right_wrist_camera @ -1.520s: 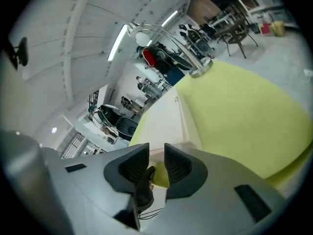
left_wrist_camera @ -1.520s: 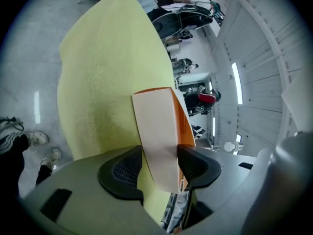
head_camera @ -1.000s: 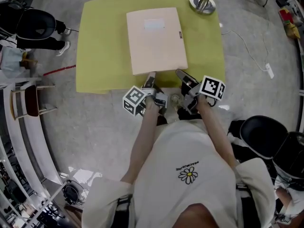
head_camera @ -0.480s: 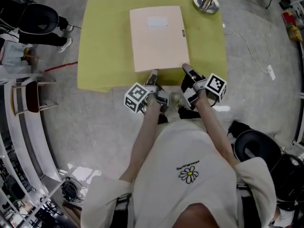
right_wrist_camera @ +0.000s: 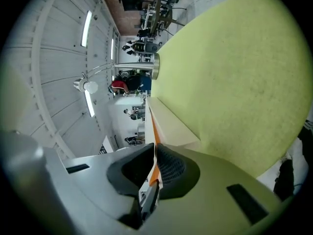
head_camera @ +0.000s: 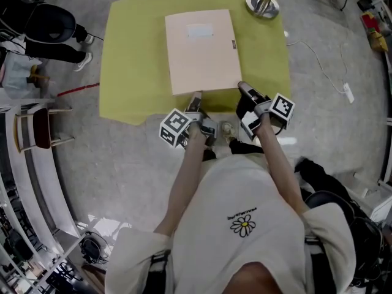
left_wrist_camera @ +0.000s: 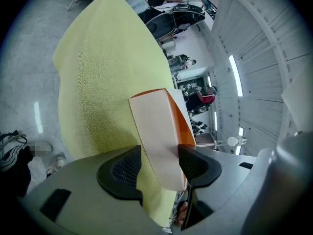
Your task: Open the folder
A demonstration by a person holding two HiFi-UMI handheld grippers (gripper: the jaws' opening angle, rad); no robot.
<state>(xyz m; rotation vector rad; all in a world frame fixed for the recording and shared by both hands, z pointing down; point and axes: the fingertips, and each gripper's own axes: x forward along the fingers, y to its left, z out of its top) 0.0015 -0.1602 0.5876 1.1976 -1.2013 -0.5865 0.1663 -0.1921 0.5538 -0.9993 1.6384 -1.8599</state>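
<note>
Folder [head_camera: 202,51] is lying on the tabletop [head_camera: 131,72], long axis running straight away from the person, w/ right hand-held gripper [head_camera: 243,89] pinching its near right corner & left hand-held gripper [head_camera: 195,100] gaping, jaws spread, round its near edge.

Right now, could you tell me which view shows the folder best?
The head view: the whole folder lies on the table. The left gripper view shows a corner between open left tongs; the right gripper view, an edge pinched by right tongs.
</note>
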